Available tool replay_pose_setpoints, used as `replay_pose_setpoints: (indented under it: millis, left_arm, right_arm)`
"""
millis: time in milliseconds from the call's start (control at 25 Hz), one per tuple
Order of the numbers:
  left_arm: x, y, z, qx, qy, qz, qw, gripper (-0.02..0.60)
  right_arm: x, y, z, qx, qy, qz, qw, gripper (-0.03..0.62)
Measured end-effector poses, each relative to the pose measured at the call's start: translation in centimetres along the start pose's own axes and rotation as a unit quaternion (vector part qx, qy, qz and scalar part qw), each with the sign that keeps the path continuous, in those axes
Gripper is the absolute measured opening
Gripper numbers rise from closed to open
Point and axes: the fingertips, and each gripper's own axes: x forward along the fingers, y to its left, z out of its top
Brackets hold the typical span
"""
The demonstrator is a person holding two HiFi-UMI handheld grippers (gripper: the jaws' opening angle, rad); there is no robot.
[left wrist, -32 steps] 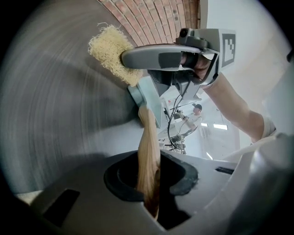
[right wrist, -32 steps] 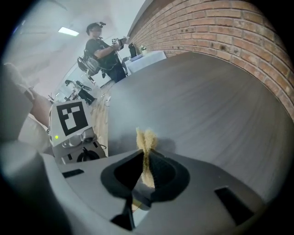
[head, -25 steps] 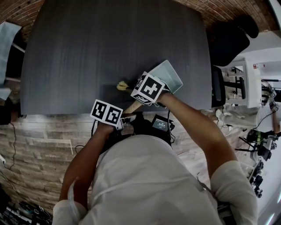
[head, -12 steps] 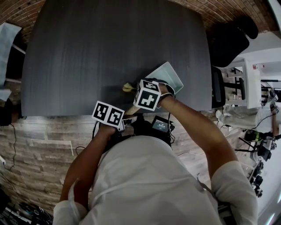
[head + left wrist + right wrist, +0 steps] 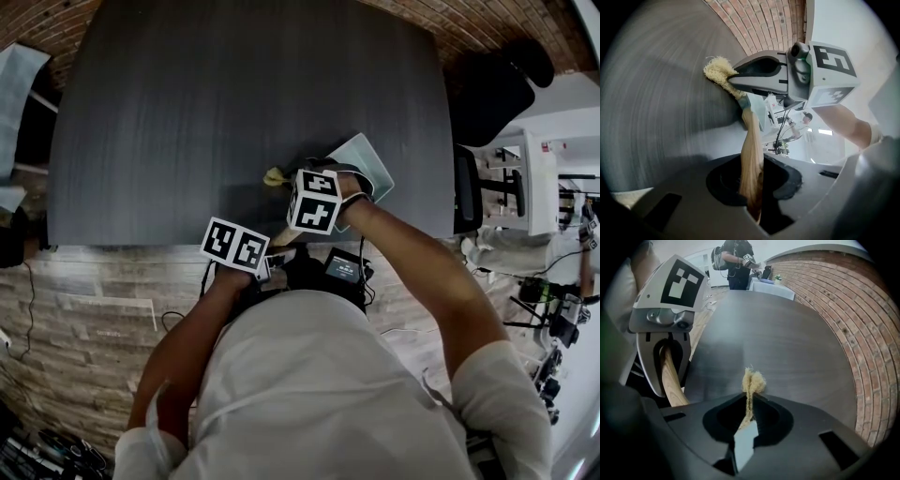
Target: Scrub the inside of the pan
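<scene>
**Q:** What lies before me?
**A:** A dark wood-grain table (image 5: 234, 112), with a red brick wall (image 5: 862, 333) beyond its far edge.
**Q:** And to my right?
**A:** A black chair (image 5: 487, 89) and white furniture (image 5: 553, 173). Pale plank floor (image 5: 94, 295) lies under me.

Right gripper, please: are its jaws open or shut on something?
Shut on the scrubber: the right gripper pinches its yellow fibres between closed jaws.

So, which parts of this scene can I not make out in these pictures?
1. Inside of the pan: in the head view, the right hand-held gripper and the hand cover it.
2. Whether the scrubber touches the pan: no view shows it.
3. Pan body: in the left gripper view, the right hand-held gripper mostly hides it past the wooden handle.
4. Equipment at the right edge: in the head view, too small.
</scene>
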Motion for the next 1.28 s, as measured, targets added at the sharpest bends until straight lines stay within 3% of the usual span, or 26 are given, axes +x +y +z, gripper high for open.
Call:
replay_pose_setpoints:
  millis: [360, 680, 960, 1280]
  left_arm:
    - [0.1, -0.2, -0.4, -0.011, -0.005, -0.003, 0.9999, 0.083]
    - [0.1, -0.1, -0.6, -0.012, -0.018, 0.0, 0.9998, 0.083]
    - [0.1, 0.1, 0.6, -0.022, -0.041, 0.003, 0.9989, 0.083]
    - [0.5, 0.4, 3.2, -0.038, -0.068, 0.008, 0.9969, 0.083]
  right_arm:
    - [-0.2, -3.0, 1.9, 0.005, -0.018, -0.055, 0.998, 0.044]
    - [-3.3, -6.3, 2.8, 0.098, -0.085, -0.101, 0.986, 0.044]
    - [-7.1, -7.0, 0.6, 0.18, -0.126, -0.134, 0.966, 0.044]
    - [-10.6, -5.7, -5.3, 0.289, -0.156, -0.176, 0.928, 0.044]
